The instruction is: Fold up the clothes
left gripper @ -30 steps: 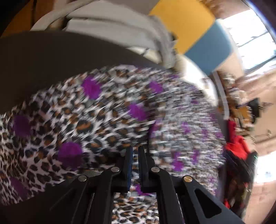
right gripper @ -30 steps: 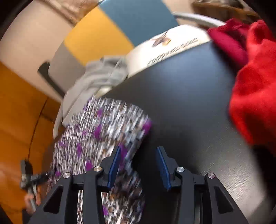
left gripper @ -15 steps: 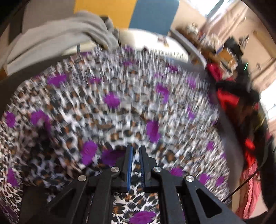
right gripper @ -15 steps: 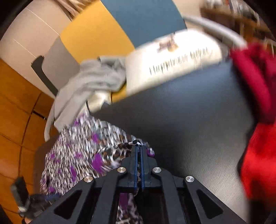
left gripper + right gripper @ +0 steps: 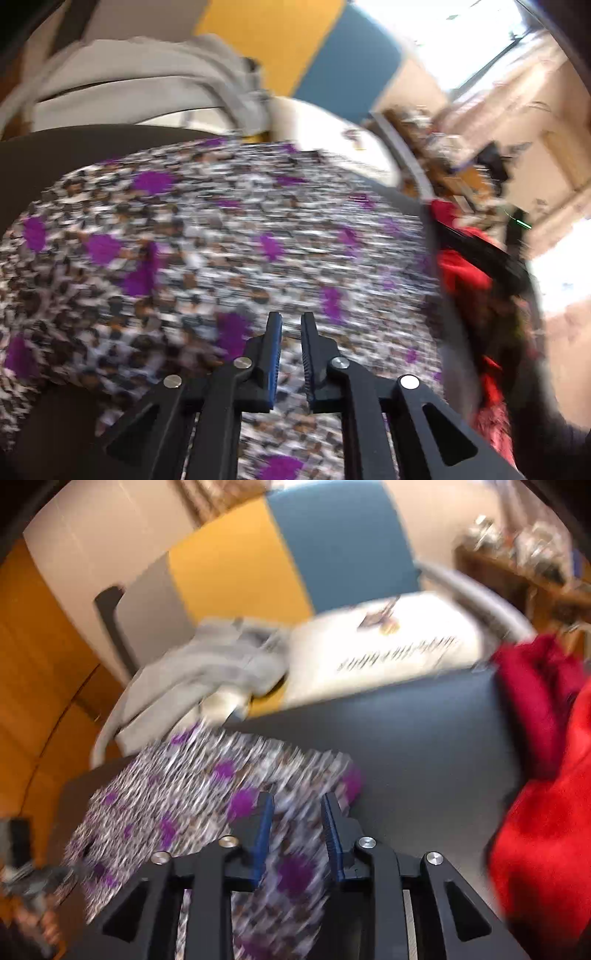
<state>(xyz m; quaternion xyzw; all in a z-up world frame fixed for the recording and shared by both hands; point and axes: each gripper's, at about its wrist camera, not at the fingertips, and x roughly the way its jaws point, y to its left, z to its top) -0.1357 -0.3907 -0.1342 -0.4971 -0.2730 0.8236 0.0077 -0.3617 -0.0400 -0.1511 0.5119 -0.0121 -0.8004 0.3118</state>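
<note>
Printed white cushion [image 5: 384, 653]: right-wrist view only

The left gripper [image 5: 291, 325] rises from the bottom centre of the left wrist frame, its two black fingers [image 5: 271, 354] with blue ribbed pads standing a narrow gap apart, nothing visibly pinched between them. The right gripper [image 5: 297, 806] sits at the bottom centre of the right wrist frame with its fingers [image 5: 334, 834] spread wider, a clear gap between the blue pads. Both frames are blurred, so whether the tips touch anything below cannot be told
</note>
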